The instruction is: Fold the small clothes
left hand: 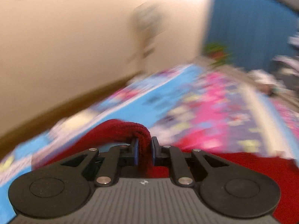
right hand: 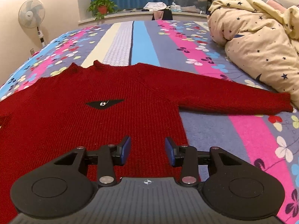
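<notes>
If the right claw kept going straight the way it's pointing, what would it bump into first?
Most likely the red sweater. The right claw is open and angled down over the sweater's lower body, so the knit lies straight ahead, with the flowered bedspread under it. How soon it would touch is hard to tell.

The sweater (right hand: 104,97) lay flat on the bed (right hand: 214,130), one sleeve (right hand: 233,100) stretched right toward the bundled duvet (right hand: 261,43). Behind the bed stood a potted plant (right hand: 101,6) on the sill, with a fan (right hand: 31,16) at the left.
</notes>
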Motion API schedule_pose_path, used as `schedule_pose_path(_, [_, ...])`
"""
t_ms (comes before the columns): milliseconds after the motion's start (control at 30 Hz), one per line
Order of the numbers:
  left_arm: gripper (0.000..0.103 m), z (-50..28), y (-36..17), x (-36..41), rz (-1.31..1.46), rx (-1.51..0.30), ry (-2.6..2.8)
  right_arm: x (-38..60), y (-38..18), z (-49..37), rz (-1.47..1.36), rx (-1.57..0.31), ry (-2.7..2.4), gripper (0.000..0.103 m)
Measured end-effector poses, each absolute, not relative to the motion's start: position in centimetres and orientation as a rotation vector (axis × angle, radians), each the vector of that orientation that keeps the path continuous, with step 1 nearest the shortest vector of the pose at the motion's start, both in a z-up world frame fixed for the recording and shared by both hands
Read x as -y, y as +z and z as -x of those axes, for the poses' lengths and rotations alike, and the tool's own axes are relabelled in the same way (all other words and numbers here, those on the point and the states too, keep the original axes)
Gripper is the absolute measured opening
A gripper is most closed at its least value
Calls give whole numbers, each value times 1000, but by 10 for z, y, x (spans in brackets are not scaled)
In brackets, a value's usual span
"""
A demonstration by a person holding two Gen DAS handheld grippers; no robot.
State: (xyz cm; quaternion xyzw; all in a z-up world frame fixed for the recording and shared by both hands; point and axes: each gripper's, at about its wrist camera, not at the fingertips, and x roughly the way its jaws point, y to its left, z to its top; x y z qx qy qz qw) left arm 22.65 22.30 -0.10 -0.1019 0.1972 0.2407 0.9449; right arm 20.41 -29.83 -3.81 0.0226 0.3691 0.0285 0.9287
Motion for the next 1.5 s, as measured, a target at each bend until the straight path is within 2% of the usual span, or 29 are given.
schedule_pose_path(133, [13, -216, 8, -99, -29, -297, 119, 292, -39, -205, -19, -757, 75, 42])
schedule_pose_path(267, [22, -209, -29, 8, -263, -430, -228, 287, -41, -207, 5, -760, 71, 42])
schedule_pose_path(333, [47, -205, -44, 29, -314, -479, -301, 287, -43, -207, 1, -765, 65, 42])
schedule_pose_path(367, [48, -205, -47, 31, -318, -500, -315, 288, -43, -207, 0, -767, 62, 42])
schedule_pose_path(567, [49, -195, -24, -1, -241, -524, -313, 291, -47, -213, -16, -780, 55, 42])
schedule_pose_path(733, [49, -178, 1, -27, -151, -656, -229, 290, -44, -212, -37, -766, 72, 24])
schedule_pose_path(800, [49, -163, 3, -35, -146, -731, -201, 291, -41, -211, -50, -752, 76, 22])
schedule_pose_path(900, [49, -124, 4, -52, -201, -765, -171, 298, -33, -208, -92, -728, 77, 22])
schedule_pose_path(1067, [49, -75, -4, -88, -214, -709, -147, 304, -20, -201, -205, -681, 123, 22])
schedule_pose_path(1167, [48, -85, -9, -107, -138, -721, -47, 293, -15, -200, -208, -649, 174, 23])
schedule_pose_path(1300, [48, -105, 3, -131, -84, -651, 83, 265, -13, -201, -148, -611, 243, 23])
schedule_pose_path(1433, [48, -121, -2, -146, 16, -727, 96, 239, -13, -205, -77, -593, 286, 23])
schedule_pose_path(1467, [48, -121, -3, -145, 12, -735, 92, 233, -13, -207, -65, -586, 297, 24])
schedule_pose_path(1500, [48, -122, -3, -145, -5, -737, 95, 227, -13, -209, -55, -580, 306, 29])
